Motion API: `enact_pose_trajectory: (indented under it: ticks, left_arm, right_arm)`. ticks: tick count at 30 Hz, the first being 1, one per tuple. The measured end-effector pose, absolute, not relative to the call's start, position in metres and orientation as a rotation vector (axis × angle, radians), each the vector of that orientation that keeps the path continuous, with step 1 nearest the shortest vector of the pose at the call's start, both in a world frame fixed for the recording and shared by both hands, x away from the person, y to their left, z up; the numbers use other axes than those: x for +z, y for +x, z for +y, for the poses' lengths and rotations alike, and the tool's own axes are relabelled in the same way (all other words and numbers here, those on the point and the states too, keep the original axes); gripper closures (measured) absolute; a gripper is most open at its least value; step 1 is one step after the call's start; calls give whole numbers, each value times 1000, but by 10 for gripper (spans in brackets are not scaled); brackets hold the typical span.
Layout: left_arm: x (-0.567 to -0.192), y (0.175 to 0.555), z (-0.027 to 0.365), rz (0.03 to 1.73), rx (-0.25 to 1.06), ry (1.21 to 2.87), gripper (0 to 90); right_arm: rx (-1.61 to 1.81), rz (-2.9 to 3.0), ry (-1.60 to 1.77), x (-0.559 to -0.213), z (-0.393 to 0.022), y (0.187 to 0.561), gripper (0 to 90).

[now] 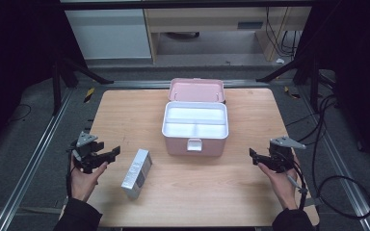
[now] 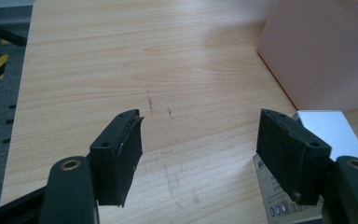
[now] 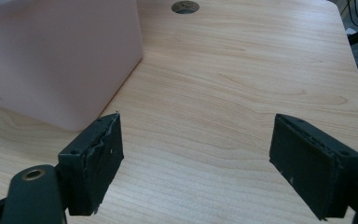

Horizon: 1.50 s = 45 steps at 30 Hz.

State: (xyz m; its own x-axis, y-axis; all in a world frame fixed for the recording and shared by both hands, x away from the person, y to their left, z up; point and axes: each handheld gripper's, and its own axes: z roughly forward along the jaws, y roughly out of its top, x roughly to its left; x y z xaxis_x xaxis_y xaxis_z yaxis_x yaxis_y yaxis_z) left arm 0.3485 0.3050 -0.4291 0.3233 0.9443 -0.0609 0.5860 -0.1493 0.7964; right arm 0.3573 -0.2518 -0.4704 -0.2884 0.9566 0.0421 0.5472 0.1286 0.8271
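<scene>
A pink storage box (image 1: 195,142) stands open in the middle of the wooden table (image 1: 125,106), its lid (image 1: 196,89) tipped back and a white divided tray (image 1: 195,120) inside. A small white and grey carton (image 1: 137,173) lies on the table to the box's front left. My left gripper (image 1: 110,153) hovers open just left of the carton, nothing between its jaws; in the left gripper view the carton (image 2: 326,128) sits behind the right jaw and the box wall (image 2: 321,51) rises beyond. My right gripper (image 1: 254,156) is open to the right of the box, its jaws over bare wood beside the box wall (image 3: 56,56).
Black frame legs (image 1: 58,82) and cables (image 1: 327,144) flank the table on grey floor. A round cable hole (image 3: 185,6) lies in the tabletop beyond the right gripper. Bare wood (image 1: 207,187) stretches across the front between the two hands.
</scene>
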Motion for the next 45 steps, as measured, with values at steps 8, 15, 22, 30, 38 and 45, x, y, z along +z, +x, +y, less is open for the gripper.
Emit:
enact_pose_trajectory:
  ticks: [8, 15, 22, 30, 38, 45]
  left_arm:
    - [-416, 337, 284, 1286, 574, 1868, 315]
    - [-412, 331, 267, 1231, 550, 1915, 323]
    - [-420, 330, 253, 1216, 518, 1971, 325]
    - [-427, 329, 240, 1206, 507, 2056, 353]
    - [-441, 332, 228, 1209, 461, 2137, 360]
    - [-448, 335, 228, 1225, 413, 2180, 441]
  right_arm:
    - [1022, 1881, 1455, -472, -259, 354, 174]
    - [1005, 1883, 1453, -474, -258, 355, 171]
    - [975, 1930, 1427, -477, -252, 356, 163]
    - [963, 1961, 1420, -479, -251, 357, 160]
    - [949, 1990, 1415, -480, -249, 359, 159]
    - [939, 2003, 1413, -482, -250, 359, 159]
